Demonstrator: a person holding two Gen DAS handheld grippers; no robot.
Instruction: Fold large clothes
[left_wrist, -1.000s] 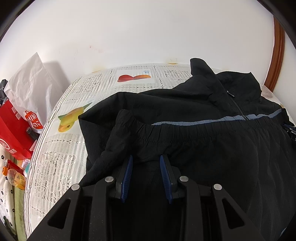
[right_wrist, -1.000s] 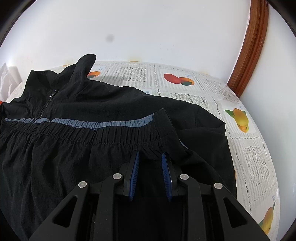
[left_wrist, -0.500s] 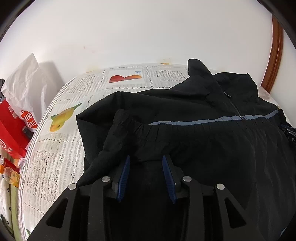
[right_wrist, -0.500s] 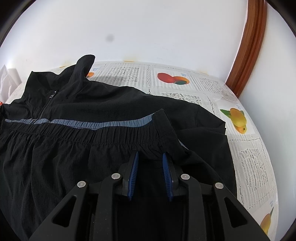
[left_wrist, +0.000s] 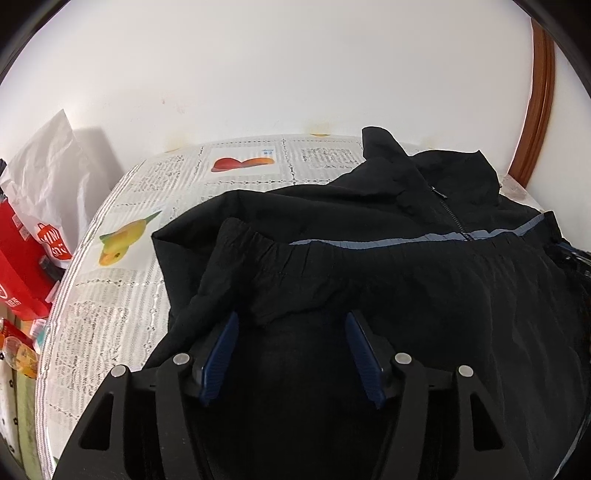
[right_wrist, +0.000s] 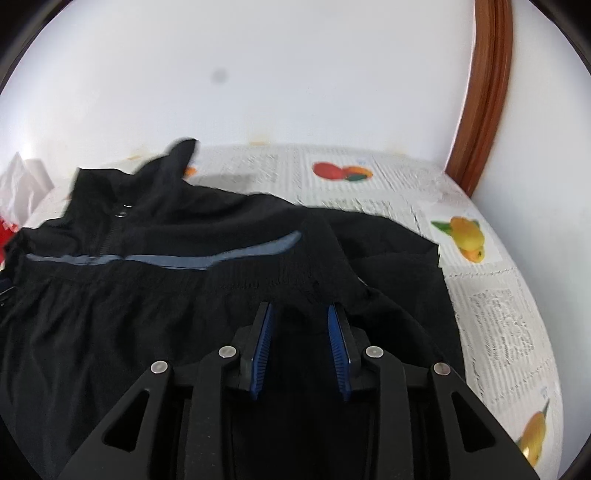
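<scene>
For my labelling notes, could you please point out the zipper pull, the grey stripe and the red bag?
zipper pull (left_wrist: 439, 192): left wrist view, on its metal tab.
grey stripe (right_wrist: 236, 254): right wrist view, mid-length.
red bag (left_wrist: 18, 258): left wrist view, front face.

surface: a table (left_wrist: 122, 317) covered in a white lace-and-fruit print cloth (right_wrist: 491, 325)
on it: a black jacket (left_wrist: 406, 280) (right_wrist: 129, 295), folded, with a grey stripe

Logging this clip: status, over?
Left tongs open, right tongs open. Black jacket folded hem-up on table. Nothing blocking.
</scene>
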